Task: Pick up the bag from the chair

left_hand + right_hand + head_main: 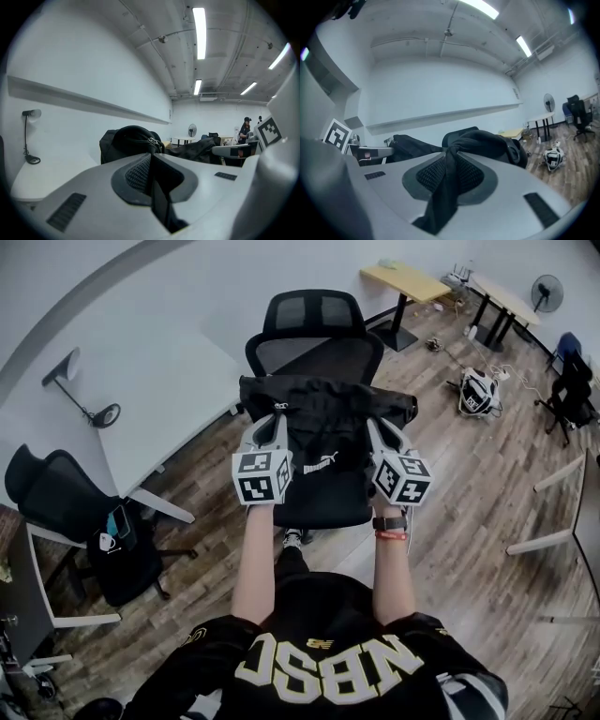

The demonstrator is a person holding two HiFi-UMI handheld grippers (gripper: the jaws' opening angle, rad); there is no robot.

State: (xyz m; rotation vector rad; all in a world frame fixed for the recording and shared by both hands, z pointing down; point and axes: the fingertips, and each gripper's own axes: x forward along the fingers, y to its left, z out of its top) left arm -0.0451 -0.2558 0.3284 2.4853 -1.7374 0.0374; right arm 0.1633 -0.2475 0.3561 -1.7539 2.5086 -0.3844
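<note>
A black bag (323, 423) hangs stretched between my two grippers above the seat of a black office chair (319, 329). My left gripper (275, 423) is shut on the bag's left edge, and black fabric (154, 187) runs between its pads by the zipper (151, 139). On the other side my right gripper (380, 432) is shut on the right edge, with a fold of the bag's cloth (447, 183) pinched in its jaws. The bag's bulk (483, 143) bulges past the right fingertips. Its lower part hangs in front of the chair's seat (323, 507).
A white desk (141, 381) with a lamp (80, 390) lies left of the chair. A second black chair (89, 512) stands at the lower left. A backpack (478, 392) lies on the wooden floor at the right, near tables (412, 282) and a fan (547, 289).
</note>
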